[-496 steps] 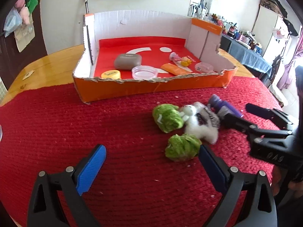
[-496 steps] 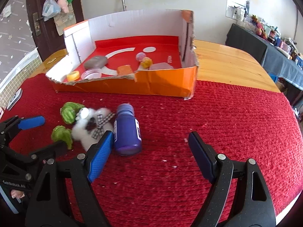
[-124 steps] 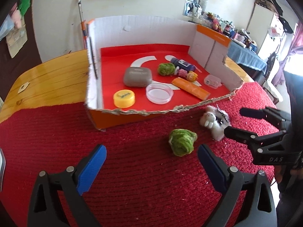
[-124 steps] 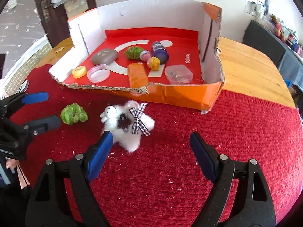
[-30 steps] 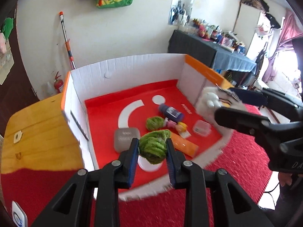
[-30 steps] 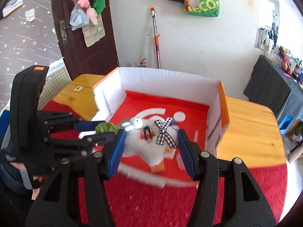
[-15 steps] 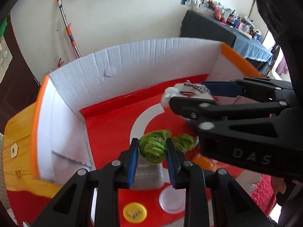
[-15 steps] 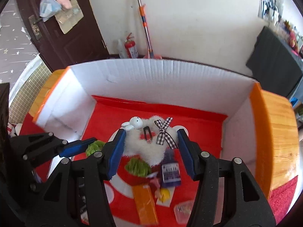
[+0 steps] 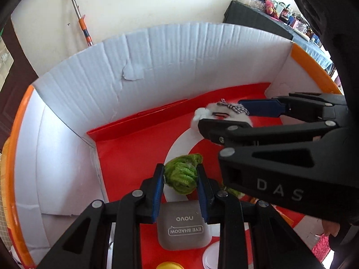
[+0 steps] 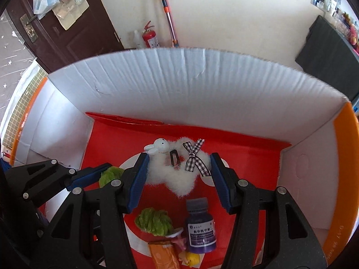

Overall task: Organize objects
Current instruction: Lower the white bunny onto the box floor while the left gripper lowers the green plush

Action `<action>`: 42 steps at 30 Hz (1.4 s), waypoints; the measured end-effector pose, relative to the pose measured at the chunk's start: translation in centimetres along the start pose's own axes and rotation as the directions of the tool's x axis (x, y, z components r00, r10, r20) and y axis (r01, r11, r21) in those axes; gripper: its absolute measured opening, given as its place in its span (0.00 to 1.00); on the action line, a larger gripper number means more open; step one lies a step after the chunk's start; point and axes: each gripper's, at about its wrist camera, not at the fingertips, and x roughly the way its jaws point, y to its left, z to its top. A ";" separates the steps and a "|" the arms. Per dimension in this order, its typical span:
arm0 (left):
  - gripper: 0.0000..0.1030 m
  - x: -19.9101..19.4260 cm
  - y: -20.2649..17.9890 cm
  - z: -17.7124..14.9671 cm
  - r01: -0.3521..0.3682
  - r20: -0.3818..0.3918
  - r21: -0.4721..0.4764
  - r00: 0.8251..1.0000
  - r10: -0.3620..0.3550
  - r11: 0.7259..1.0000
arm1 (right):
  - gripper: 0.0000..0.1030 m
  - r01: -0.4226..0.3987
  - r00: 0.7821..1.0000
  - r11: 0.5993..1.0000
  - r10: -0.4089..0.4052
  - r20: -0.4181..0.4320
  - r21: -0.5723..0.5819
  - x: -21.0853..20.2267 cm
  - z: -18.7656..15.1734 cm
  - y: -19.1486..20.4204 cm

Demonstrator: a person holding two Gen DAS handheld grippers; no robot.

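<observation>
left wrist: green yarn ball (image 9: 182, 176) clamped between jaws, over box (image 9: 89, 94).

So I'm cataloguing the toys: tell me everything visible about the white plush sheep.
The white plush sheep is fluffy and soft-looking, with a smooth white head, a black-and-white checked ribbon bow and a dark clip on its body. The right gripper clamps it between blue fingers, above the cardboard box's red floor.

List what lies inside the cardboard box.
On the cardboard box's floor: purple bottle, green yarn ball, orange packet, grey eye-shadow case, yellow lid. Grippers hide more.
</observation>
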 end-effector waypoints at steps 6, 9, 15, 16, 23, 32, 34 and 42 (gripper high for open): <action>0.28 0.5 -0.1 -0.3 -0.006 -0.011 -0.009 1.000 0.006 1.000 | 0.52 0.002 1.000 1.000 -0.002 -0.024 -0.005 0.8 -0.1 0.2; 0.28 0.6 -0.2 -0.6 -0.011 -0.013 -0.015 1.000 0.010 1.000 | 0.52 -0.001 0.999 1.000 0.001 -0.032 0.001 0.9 -0.2 0.0; 0.29 0.4 -0.1 -1.0 -0.013 -0.010 -0.015 1.000 0.013 1.000 | 0.52 -0.005 0.998 1.000 0.006 -0.055 0.006 1.2 -0.7 0.1; 0.29 0.4 -0.1 -1.1 -0.014 -0.010 -0.014 1.000 0.013 1.000 | 0.52 -0.006 0.998 1.000 0.007 -0.057 0.007 1.2 -0.7 0.1; 0.29 0.1 0.1 -1.6 -0.012 -0.006 -0.010 1.000 0.012 1.000 | 0.53 -0.009 0.998 1.000 0.010 -0.060 0.018 0.9 -0.9 0.3; 0.31 0.1 -0.3 -1.5 -0.013 -0.004 -0.013 1.000 0.013 1.000 | 0.54 0.011 0.998 1.000 -0.011 -0.064 0.004 0.7 -1.3 0.3; 0.34 0.3 -0.2 -0.4 -0.018 -0.003 -0.012 1.000 0.018 1.000 | 0.54 0.011 0.998 1.000 -0.010 -0.065 0.007 0.6 -1.3 0.3; 0.36 0.2 -0.3 -0.4 -0.018 0.001 -0.011 1.000 0.019 1.000 | 0.54 0.014 0.998 1.000 -0.014 -0.066 0.009 0.6 -1.1 0.3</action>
